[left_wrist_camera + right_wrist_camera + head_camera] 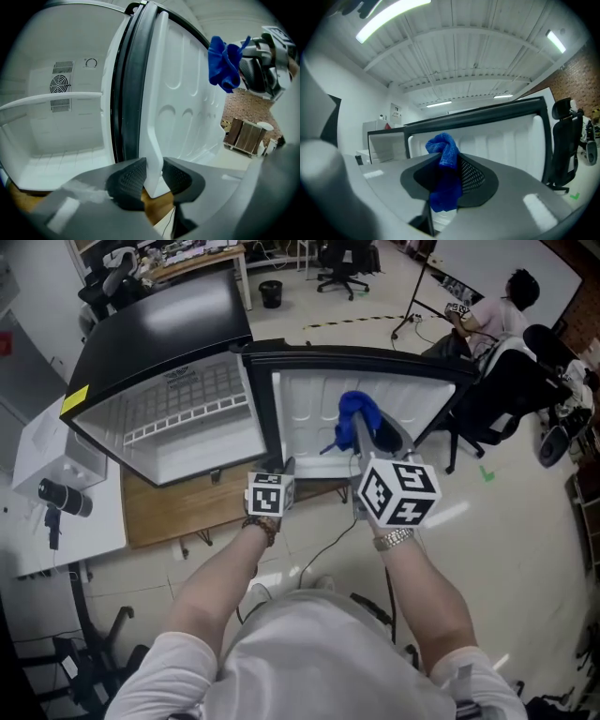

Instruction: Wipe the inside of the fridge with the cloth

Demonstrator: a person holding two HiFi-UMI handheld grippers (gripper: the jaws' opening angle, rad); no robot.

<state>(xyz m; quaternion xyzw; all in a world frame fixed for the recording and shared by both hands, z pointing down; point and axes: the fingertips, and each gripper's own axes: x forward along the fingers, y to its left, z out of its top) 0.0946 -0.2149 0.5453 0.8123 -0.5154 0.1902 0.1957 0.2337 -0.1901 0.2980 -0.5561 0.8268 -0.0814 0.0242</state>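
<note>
The crumpled blue microfibre cloth [444, 151] hangs bunched, pinched in the narrowly parted right claw [448, 178], in front of the small black fridge's [159, 334] open white-lined door [309, 413]. The left claw [153, 180] clamps that door's edge.

The blue cloth [446, 159] looks soft and fuzzy. Inside the fridge [70, 140], the white plastic is smooth and shiny. Under the fridge, the table [164, 512] is wood.
</note>
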